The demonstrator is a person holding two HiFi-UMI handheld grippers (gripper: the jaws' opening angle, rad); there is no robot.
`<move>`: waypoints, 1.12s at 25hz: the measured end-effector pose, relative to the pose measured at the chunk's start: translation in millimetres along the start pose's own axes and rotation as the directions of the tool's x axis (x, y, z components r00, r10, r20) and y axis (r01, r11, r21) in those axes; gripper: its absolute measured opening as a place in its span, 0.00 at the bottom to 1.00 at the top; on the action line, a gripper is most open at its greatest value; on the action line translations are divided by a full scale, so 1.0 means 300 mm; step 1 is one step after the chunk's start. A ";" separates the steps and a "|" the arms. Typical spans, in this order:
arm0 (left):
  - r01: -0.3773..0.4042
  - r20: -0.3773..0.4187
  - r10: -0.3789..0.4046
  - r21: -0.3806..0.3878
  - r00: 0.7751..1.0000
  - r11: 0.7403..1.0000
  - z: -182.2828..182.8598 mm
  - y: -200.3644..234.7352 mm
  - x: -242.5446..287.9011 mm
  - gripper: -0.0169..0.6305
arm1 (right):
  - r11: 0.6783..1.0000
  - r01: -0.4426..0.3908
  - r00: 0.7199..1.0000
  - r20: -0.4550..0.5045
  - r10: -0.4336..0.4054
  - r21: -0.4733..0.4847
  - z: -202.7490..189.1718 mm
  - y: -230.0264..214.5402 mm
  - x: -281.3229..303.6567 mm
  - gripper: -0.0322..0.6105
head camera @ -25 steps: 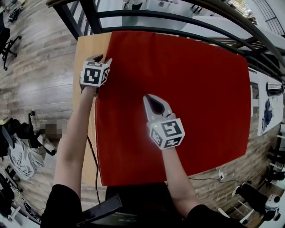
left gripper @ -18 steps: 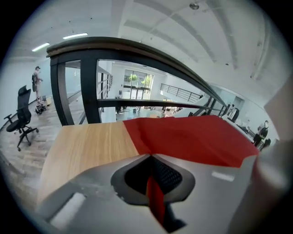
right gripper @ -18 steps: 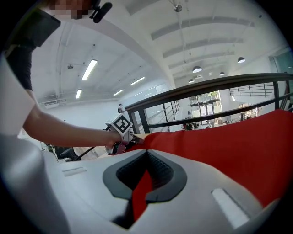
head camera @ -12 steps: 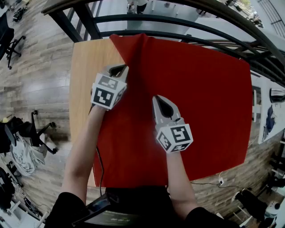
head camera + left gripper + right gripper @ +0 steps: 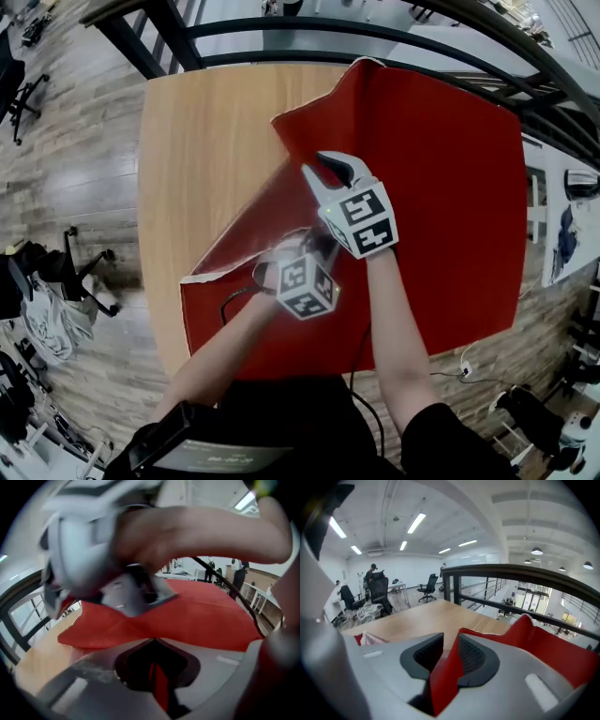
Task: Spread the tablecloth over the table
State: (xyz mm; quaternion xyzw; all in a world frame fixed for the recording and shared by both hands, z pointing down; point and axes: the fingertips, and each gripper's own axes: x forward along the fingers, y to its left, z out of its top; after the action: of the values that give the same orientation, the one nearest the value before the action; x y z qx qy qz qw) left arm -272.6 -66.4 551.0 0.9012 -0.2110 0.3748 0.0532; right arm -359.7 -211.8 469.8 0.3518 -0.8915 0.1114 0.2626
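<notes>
Wood table (image 5: 197, 141), red tablecloth (image 5: 450, 187) folded over, in L gripper (image 5: 153, 653).

No words or numbers could be read anywhere. The right gripper (image 5: 334, 167) carried a cube (image 5: 364, 218) with black and white square marks on its sides. The left gripper (image 5: 317, 246) carried a second cube (image 5: 305, 286) with the same kind of marks. These marks were blocky shapes, not letters or numbers. A flat dark device (image 5: 202, 450) at the bottom edge of the head view had a pale strip on it, but it was too blurry to read.
</notes>
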 end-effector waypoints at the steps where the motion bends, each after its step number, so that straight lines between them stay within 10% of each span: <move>1: 0.016 -0.006 -0.016 0.013 1.000 1.000 -0.007 -0.074 0.011 0.04 | 0.999 -0.015 0.999 -0.049 0.013 -0.035 -0.029 0.014 0.031 0.23; 6: 0.020 0.010 -0.019 -0.093 1.000 0.995 -0.072 -0.246 0.030 0.20 | 0.994 0.037 0.965 -0.254 -0.063 -0.105 -0.237 -0.012 0.123 0.32; 10: 0.033 0.054 -0.024 -0.172 0.998 0.985 -0.085 -0.249 0.011 0.23 | 0.999 0.050 0.951 -0.307 -0.047 0.002 -0.325 -0.036 0.142 0.17; 17: 0.005 0.230 0.127 -0.500 0.965 0.866 -0.004 -0.043 -0.179 0.21 | 0.958 0.158 0.987 -0.033 -0.155 0.240 -0.241 -0.148 -0.211 0.07; 23: -0.018 0.222 0.128 -0.441 0.967 0.897 0.102 0.075 -0.101 0.25 | 0.840 0.323 0.946 -0.110 -0.306 0.436 -0.549 -0.269 -0.591 0.07; 28: 0.093 0.216 -0.031 -0.287 0.976 0.953 0.272 -0.033 0.125 0.32 | 0.844 0.399 0.908 -0.279 -0.311 0.358 -0.725 -0.285 -0.639 0.15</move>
State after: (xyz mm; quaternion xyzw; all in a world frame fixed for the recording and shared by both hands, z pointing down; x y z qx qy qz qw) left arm -191.6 -91.1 519.8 0.9236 -0.2404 0.2406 0.1767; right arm -98.5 -81.6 548.3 0.5446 -0.7344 0.2802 0.2923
